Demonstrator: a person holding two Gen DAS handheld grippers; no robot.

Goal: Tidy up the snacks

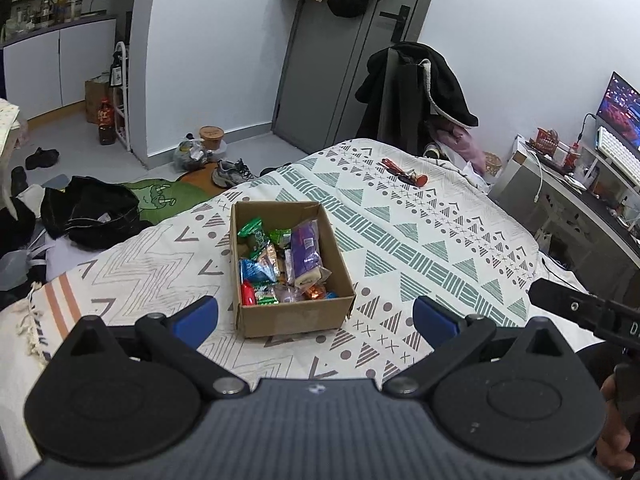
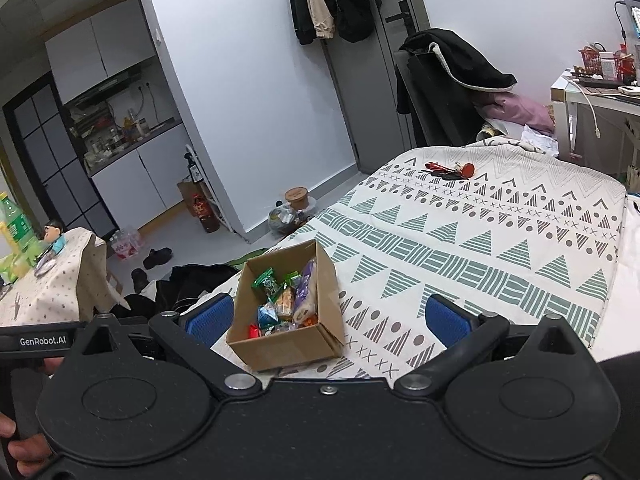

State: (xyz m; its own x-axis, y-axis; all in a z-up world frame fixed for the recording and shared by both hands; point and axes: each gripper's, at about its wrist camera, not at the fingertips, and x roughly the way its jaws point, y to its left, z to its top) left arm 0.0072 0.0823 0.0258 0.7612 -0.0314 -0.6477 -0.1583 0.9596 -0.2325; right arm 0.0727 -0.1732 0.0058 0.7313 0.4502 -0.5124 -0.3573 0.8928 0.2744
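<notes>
The left gripper (image 1: 316, 320), black-armed with blue pads, hangs above the near part of the bed with its jaws spread wide and nothing between them. Just ahead of it, and centred between its fingers, sits the open brown cardboard box (image 1: 294, 322) on the white bedspread with green and grey geometric print (image 1: 420, 240). The box is filled with mixed snack packets: a purple wrapped pack (image 1: 306, 254) lies along the right-hand side, a green packet (image 1: 251, 232) sits toward the far end, a blue foil packet (image 1: 254, 270) is near the middle, and a small red packet (image 1: 248, 294) lies in the near left corner.

The right gripper (image 2: 326, 320) is likewise opened wide and holds nothing. From its own view the cardboard box (image 2: 280, 346) stands just ahead and slightly left of centre, turned at an angle, with its left side close to the left blue pad (image 2: 210, 318). The right blue pad (image 2: 446, 318) sits over bare bedspread (image 2: 480, 240).

Well beyond both grippers, near the far end of the bed, lies a small cluster of red and dark items (image 1: 404, 172); what they are is too small to tell. Past the bed a black garment draped over a dark chair (image 1: 416, 84) stands before the grey door (image 1: 320, 80). Off the bed to the left, dark clothing heaped on the floor (image 1: 88, 210) lies below the left gripper's level.
</notes>
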